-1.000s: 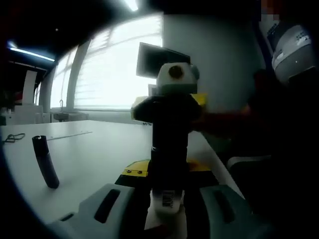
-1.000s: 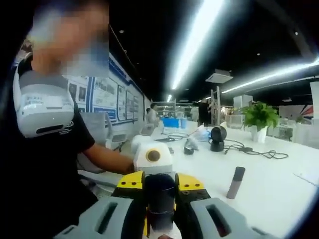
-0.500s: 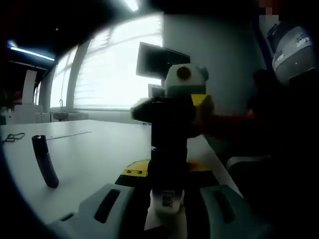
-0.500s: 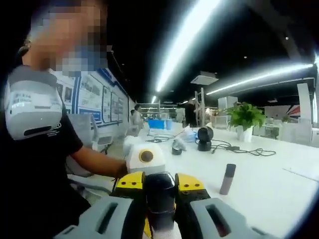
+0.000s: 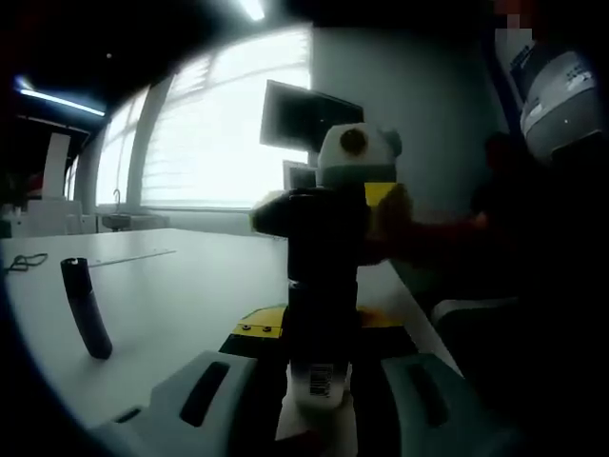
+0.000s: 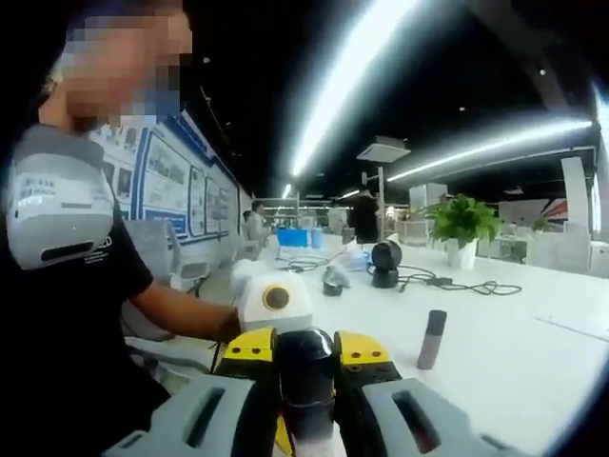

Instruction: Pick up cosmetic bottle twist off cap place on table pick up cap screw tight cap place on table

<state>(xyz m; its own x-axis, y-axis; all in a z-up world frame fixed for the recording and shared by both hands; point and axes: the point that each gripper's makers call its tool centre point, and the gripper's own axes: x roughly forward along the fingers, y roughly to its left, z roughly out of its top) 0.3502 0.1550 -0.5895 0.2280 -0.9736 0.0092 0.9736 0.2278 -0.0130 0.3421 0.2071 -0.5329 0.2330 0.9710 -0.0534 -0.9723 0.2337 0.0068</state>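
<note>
In the left gripper view, a dark slim tube (image 5: 86, 309) stands a little tilted on the white desk (image 5: 181, 295) at far left, well apart from everything else, with a loop of cable (image 5: 27, 263) lying behind it near the desk's edge. At the middle, the left tool (image 5: 319, 381) is closed on the lower end of the cosmetic bottle (image 5: 322, 286) — a dark, upright bottle with a white barcode label between the pale jaws. The right tool (image 5: 328, 214) comes in above and clamps the bottle's top, where the cap would be; the cap itself is hidden by it. Bright windows lie behind, and the person's dark sleeve is at right.

In the right gripper view, the person in a black shirt (image 6: 67, 314) fills the left side. At bottom centre the right tool (image 6: 306, 381) grips the dark cap (image 6: 306, 367) end of the bottle — its jaws narrow on it — with the left tool's yellow jaws just beyond. Further right, the slim tube (image 6: 431, 339) stands on the desk (image 6: 495, 352), then a small black fan (image 6: 384, 262), cables and a potted plant (image 6: 461, 224).
</note>
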